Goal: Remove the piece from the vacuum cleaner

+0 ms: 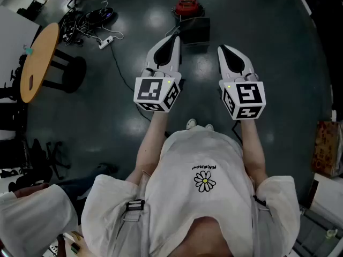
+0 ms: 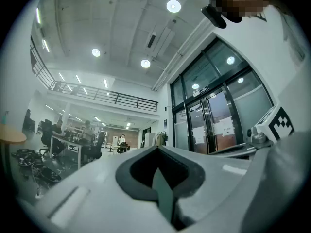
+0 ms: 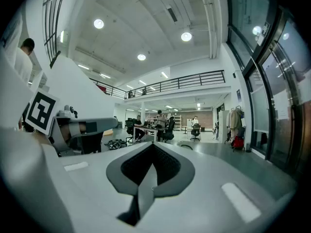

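So the left tool (image 1: 172,40) and right tool (image 1: 224,50) are both pinched shut, empty. The vacuum (image 1: 186,6) sits far off on the floor (image 1: 268,47). Its piece is probably light, stiff plastic, so I'd grab near the joint.

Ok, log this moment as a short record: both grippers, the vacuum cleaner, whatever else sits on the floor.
left gripper: jaws together, nothing between them
right gripper: jaws together, nothing between them
vacuum cleaner: red, on the floor beyond both grippers, neither touches it
dark square object: on the floor, on the near side of the vacuum cleaner
power strip: white, on the floor beside tangled cables
round wooden table: far left
task: piece not yet removed
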The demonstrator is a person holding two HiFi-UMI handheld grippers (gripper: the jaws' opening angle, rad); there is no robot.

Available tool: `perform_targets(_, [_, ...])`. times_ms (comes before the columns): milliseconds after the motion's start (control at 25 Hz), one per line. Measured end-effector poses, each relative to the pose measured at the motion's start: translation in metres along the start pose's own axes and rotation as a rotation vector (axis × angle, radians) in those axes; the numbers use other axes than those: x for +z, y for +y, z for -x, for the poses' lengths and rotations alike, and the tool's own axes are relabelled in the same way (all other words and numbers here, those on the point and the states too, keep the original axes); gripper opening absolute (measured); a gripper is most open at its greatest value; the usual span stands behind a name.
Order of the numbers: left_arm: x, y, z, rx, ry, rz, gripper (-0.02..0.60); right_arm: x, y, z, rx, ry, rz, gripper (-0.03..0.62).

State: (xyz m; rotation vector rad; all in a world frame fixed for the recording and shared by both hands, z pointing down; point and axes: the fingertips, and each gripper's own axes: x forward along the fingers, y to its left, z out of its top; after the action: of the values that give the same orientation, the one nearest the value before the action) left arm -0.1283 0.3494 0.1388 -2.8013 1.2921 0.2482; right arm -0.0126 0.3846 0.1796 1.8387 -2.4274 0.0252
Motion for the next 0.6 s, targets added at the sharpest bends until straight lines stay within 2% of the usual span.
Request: perform_targets(600, [-0.008, 0.028, -0.011, -0.015, 0.004, 0.034, 0.000, 0.000, 0.007, -0.023, -0.007, 0.008, 0.008, 0.023])
